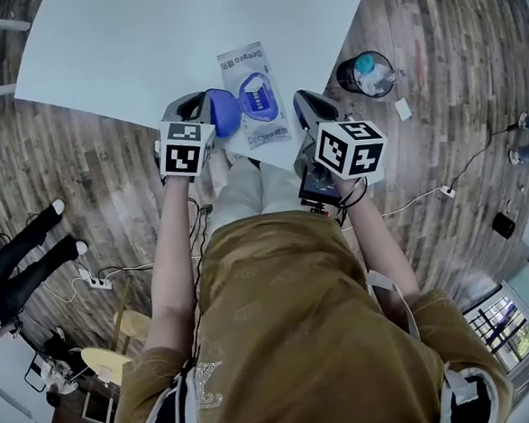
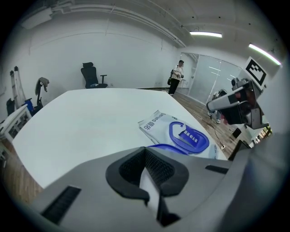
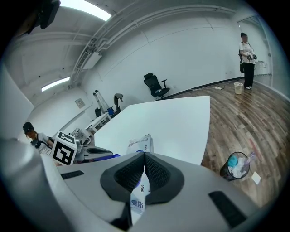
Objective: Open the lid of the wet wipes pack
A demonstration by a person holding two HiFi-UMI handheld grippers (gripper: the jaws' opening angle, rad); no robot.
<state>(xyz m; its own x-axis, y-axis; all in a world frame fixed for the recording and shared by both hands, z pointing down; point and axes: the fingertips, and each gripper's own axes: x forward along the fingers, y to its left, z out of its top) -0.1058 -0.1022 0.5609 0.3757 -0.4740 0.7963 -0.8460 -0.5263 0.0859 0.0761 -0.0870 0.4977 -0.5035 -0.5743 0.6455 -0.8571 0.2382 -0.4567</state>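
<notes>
The wet wipes pack (image 1: 260, 116) lies flat near the front edge of the white table (image 1: 127, 53), and its oval opening with a blue rim (image 2: 188, 138) is uncovered. Its blue lid (image 1: 224, 112) is swung over to the pack's left side. My left gripper (image 1: 205, 106) is shut, and the lid's edge (image 2: 170, 147) begins right at its tips (image 2: 145, 150). My right gripper (image 1: 304, 104) is shut just off the pack's right side. The pack's printed face (image 3: 138, 199) shows through the slit below that gripper's closed tips (image 3: 144, 154).
A round bin with rubbish (image 1: 368, 72) stands on the wooden floor to the right of the table. Cables and a power strip (image 1: 444, 192) lie on the floor. A person (image 2: 176, 77) stands at the far end of the room, and an office chair (image 2: 93, 76) stands beyond the table.
</notes>
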